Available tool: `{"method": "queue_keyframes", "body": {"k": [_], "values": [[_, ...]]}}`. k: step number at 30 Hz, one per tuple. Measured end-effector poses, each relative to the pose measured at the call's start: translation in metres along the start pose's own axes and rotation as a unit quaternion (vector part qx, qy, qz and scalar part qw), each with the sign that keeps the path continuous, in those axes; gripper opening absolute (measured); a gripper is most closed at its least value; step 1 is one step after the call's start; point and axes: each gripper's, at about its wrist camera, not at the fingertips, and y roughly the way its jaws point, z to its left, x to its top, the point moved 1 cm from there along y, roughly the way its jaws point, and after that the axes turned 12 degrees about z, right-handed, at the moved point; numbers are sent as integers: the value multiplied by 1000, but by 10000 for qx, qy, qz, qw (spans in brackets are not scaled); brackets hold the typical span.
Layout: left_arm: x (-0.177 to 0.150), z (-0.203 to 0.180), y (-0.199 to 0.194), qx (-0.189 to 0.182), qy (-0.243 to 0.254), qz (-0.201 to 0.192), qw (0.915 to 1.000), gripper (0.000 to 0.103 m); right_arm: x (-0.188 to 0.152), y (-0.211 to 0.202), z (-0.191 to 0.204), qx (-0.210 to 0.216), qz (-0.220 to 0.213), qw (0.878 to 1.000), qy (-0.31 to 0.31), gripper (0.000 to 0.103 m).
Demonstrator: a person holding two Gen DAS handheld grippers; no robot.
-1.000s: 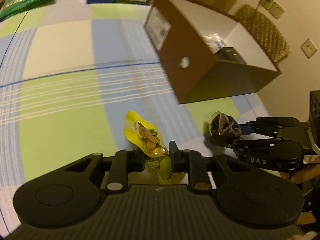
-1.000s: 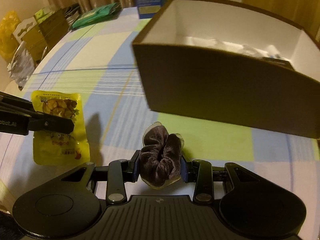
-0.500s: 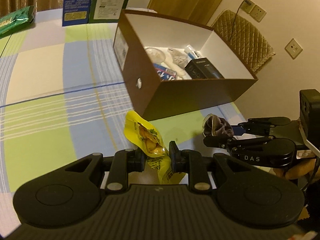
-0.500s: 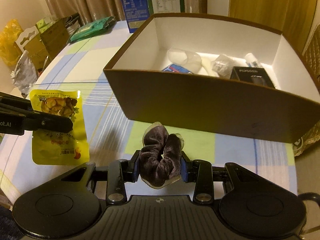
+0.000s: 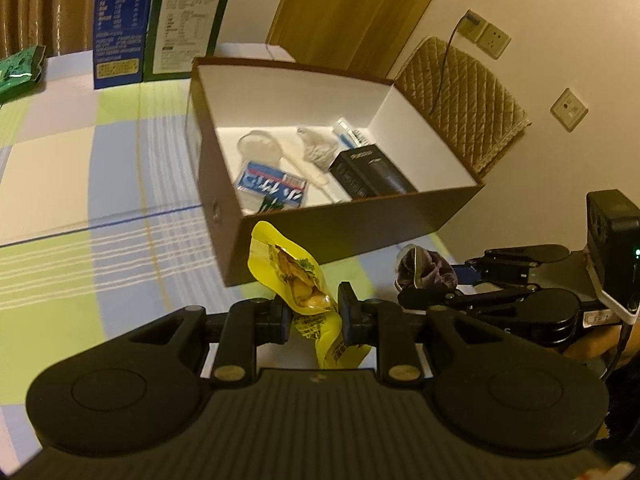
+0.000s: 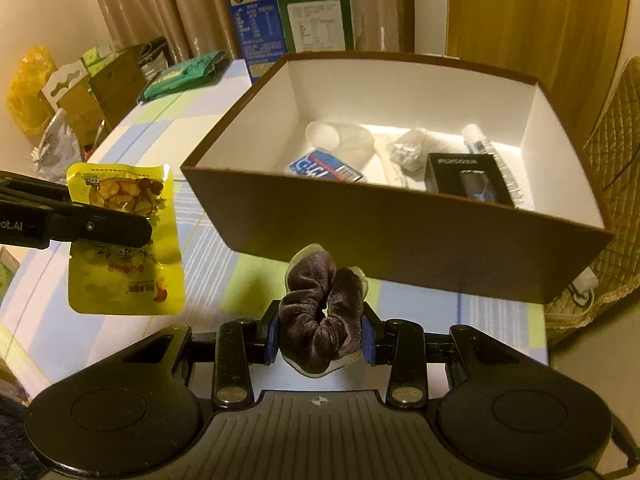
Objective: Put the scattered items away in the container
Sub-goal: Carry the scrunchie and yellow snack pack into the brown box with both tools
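Both items lifted clear of the tablecloth (image 6: 132, 140), likely to get over the box (image 6: 400, 240) wall. Left gripper (image 5: 313, 314) clamped on one yellow snack pouch (image 5: 294, 276); right gripper (image 6: 320, 334) clamped on one dark scrunchie (image 6: 318, 312). Box at 12 o'clock from both, open-topped. Inside: roughly six items, cup, packet, black carton, tube; the rest unclear. Two cartons (image 6: 288, 16) behind.

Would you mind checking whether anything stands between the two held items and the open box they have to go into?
Only the box's near wall lies ahead of the yellow snack pouch and the purple scrunchie; both must clear its rim. The top is open, with bare floor beside the items already inside.
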Motion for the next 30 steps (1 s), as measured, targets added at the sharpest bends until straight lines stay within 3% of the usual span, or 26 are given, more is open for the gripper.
{"method": "queue_keyframes", "body": {"k": [14, 30], "values": [[35, -30, -6, -24, -50, -411, 9991, 19, 21, -46, -48, 381, -555, 9977, 33, 36], [104, -45, 12, 64, 79, -739, 9972, 19, 67, -56, -91, 220, -878, 9955, -280, 36]]}}
